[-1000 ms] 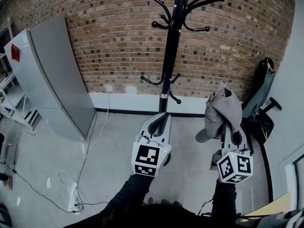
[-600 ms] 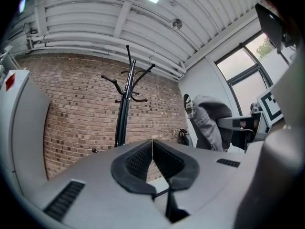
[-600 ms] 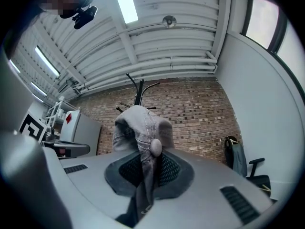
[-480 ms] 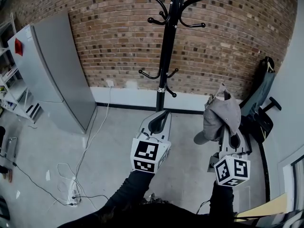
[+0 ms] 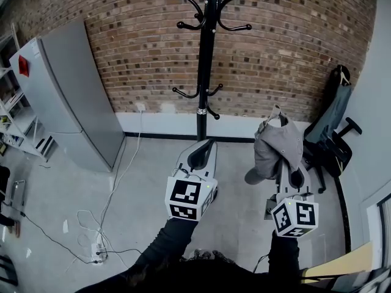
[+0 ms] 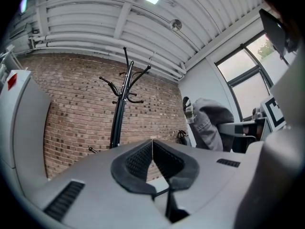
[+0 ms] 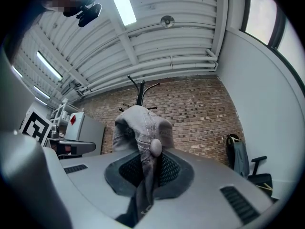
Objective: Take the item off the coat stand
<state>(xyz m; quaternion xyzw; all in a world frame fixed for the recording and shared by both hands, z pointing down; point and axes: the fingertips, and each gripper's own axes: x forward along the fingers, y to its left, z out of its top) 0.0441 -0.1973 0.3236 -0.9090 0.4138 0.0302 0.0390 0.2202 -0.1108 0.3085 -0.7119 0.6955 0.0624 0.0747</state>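
The right tool (image 7: pixel 145 152) is clenched on the crown of a grey cap (image 5: pixel 278 146), which hangs clear of the coat stand (image 5: pixel 201 72), about 4 o'clock from its lower hooks. The left tool (image 5: pixel 204 148) is clenched on nothing, pointing to 12 o'clock. The lift-off looks done; next, I judge, the cap needs carrying off and setting down

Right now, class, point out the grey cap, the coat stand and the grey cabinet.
grey cap (image 5: pixel 278 146): head view, crown.
coat stand (image 5: pixel 203 72): head view, pole.
grey cabinet (image 5: pixel 79 96): head view, broad face.
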